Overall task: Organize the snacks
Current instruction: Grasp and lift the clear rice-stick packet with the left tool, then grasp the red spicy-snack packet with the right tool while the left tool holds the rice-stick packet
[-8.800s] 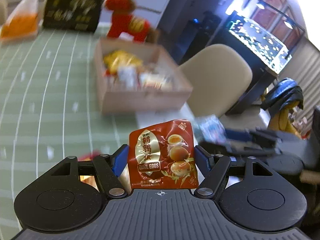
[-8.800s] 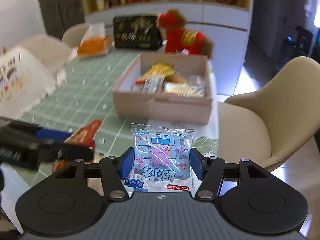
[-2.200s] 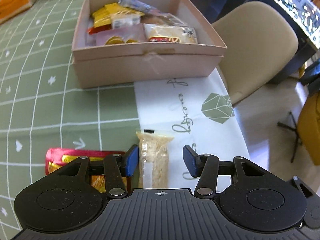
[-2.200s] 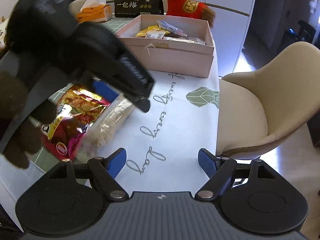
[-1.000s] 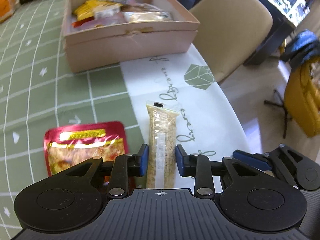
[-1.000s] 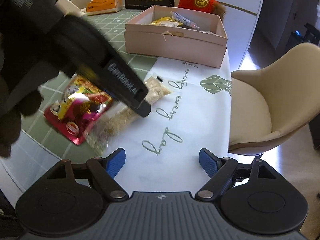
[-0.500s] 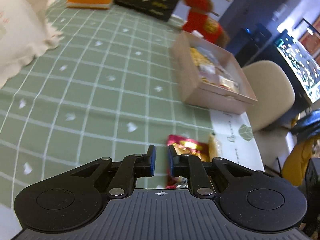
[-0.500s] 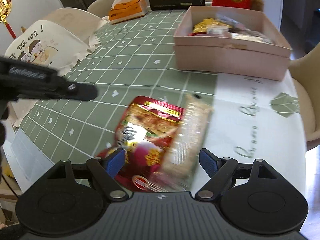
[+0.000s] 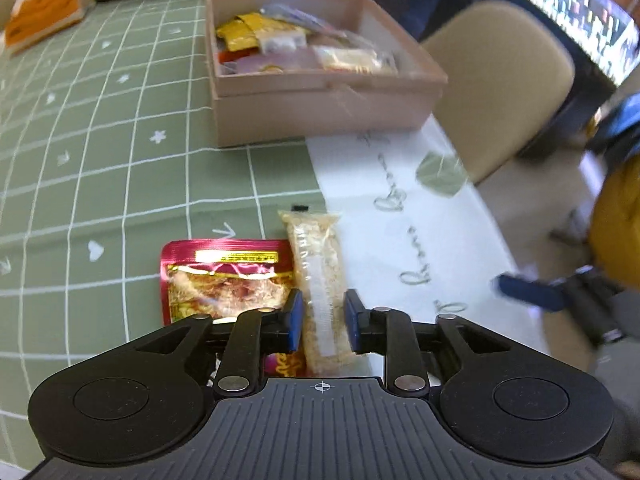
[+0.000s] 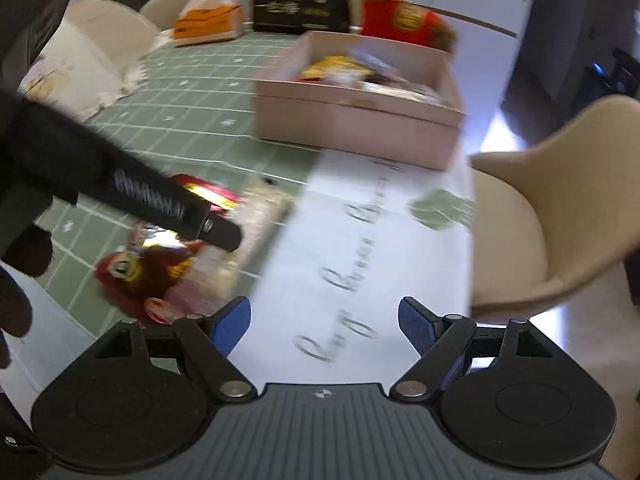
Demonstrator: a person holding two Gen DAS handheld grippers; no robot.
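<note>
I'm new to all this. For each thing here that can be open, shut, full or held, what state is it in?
Pink box: lid off, holding several snack packets.
Long clear snack pack: lying flat on the table, between the left tool's pads, not visibly pinched.
Red foil pouch: sealed, flat on the table, untouched.
Left tool: jaws just opening, narrowly apart.
Right tool: wide open, empty.

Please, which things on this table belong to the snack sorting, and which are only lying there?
Belong to the job:
- clear cracker packet, between the left gripper pads
- red foil pouch
- pink box, already holding snacks

Only lying about:
- tissue box
- black gift box
- red plush toy
</note>
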